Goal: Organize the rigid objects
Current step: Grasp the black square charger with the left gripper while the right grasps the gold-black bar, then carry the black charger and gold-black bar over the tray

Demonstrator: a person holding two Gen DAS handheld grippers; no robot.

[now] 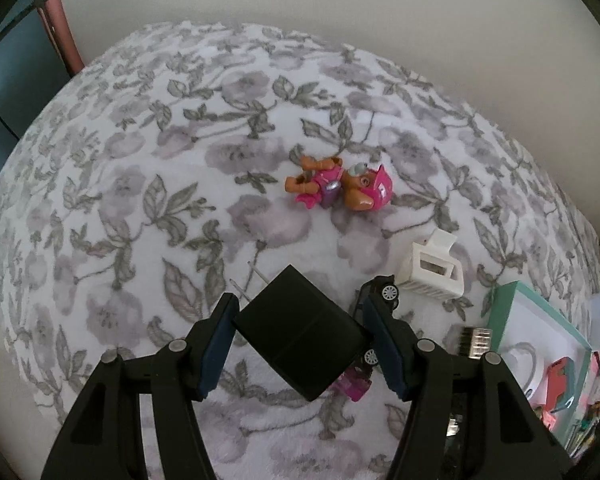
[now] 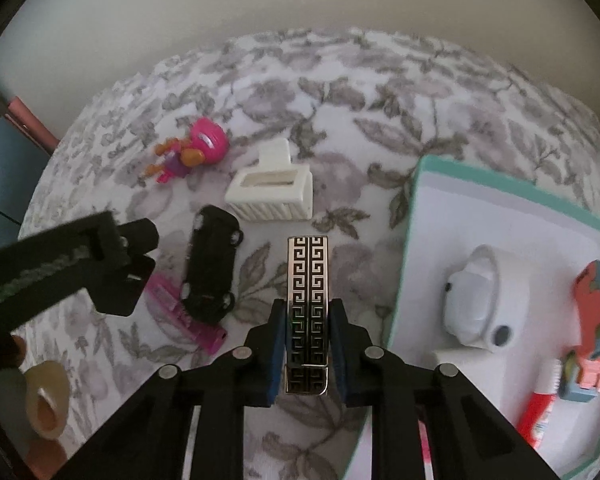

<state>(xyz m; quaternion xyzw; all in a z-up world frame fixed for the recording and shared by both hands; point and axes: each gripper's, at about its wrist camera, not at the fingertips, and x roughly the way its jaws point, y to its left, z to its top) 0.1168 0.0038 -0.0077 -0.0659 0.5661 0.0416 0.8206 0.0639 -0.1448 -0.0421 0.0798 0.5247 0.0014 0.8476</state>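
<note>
My left gripper point(image 1: 300, 308) is shut on a black plug adapter point(image 1: 300, 336), its blue pads pressing two opposite corners; the metal prongs point(image 1: 256, 276) point up-left, above the floral blanket point(image 1: 160, 208). My right gripper point(image 2: 308, 308) is shut on a narrow metallic case point(image 2: 307, 280) with a black key pattern, which sticks out forward between the pads. In the right wrist view the left gripper point(image 2: 112, 264) shows blurred at the left. On the blanket lie a pink pup figure point(image 1: 340, 184) point(image 2: 196, 148), a white claw clip point(image 1: 432, 272) point(image 2: 272, 192) and a black toy car point(image 2: 212, 264) point(image 1: 382, 292).
A white box with a teal rim point(image 2: 410, 240) point(image 1: 512, 292) sits at the right, holding a white round device point(image 2: 476, 296), a red tube point(image 2: 540, 408) and coloured toys. A pink comb point(image 2: 188, 316) lies beside the car. A tape roll point(image 2: 46, 396) is at lower left. A wall runs behind.
</note>
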